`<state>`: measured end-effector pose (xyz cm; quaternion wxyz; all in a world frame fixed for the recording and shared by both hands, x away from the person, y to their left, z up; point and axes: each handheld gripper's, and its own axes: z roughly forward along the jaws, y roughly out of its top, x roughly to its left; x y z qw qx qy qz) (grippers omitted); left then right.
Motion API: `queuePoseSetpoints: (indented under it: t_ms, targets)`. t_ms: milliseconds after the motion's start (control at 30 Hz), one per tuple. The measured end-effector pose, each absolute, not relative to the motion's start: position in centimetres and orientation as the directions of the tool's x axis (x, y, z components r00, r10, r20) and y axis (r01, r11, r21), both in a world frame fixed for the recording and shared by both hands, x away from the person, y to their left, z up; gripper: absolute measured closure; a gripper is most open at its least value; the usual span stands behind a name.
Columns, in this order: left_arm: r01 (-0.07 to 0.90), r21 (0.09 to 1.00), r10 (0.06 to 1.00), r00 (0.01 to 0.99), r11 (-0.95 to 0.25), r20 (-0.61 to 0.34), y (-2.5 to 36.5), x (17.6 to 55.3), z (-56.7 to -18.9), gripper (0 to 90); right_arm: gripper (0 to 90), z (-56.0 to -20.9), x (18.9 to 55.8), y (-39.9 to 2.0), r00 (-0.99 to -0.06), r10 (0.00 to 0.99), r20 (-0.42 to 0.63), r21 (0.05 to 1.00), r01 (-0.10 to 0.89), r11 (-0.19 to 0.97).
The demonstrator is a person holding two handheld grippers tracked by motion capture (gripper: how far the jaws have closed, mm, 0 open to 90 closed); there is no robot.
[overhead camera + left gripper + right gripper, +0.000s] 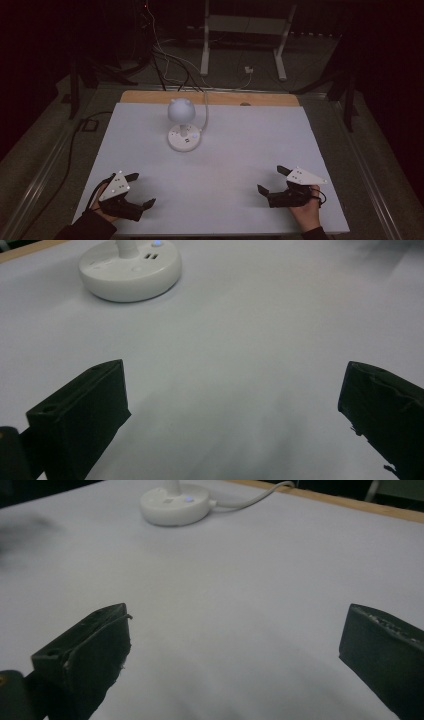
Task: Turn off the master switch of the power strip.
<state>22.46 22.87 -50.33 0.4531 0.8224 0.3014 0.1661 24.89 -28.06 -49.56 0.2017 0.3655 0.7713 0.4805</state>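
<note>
While both hands rest low at the near edge of the bench (pixel 230 150), the left tongs (pixel 141 190) sit by the near left corner and the right tongs (pixel 272 181) by the near right corner, well apart from each other. Each pair stands wide open with nothing between its jaws; the left gripper view and the right gripper view both show bare white surface between the two black jaws. A white lamp (pixel 183 125) stands toward the far edge of the bench, a little left of the middle, well away from both tongs. Its round base (pixel 131 271) lies flat on the white sheet, with a small lit blue dot on top, and a rounded head sits above it on a short stem. A white cable (pixel 250 499) runs from the base toward the far edge, where a strip of bare wood shows beyond the sheet.
</note>
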Motion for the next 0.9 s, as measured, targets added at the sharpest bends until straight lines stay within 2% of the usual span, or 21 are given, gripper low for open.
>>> queuePoseSetpoints:
  t_ms: [500, 900]
  targets:
    - [0.342, 0.846, 0.622, 0.783, -0.409, -0.016, 22.9, 22.6, -50.7, 0.4, 0.0, -49.6, 24.6, -27.5, -0.623, 0.780, -0.046, 0.907, 0.302, 0.295]
    - [0.343, 0.844, 0.603, 0.797, -0.412, -0.029, 22.4, 22.5, -50.1, 0.4, 0.0, -49.9, 24.4, -26.8, -0.642, 0.764, -0.068, 0.902, 0.288, 0.323]
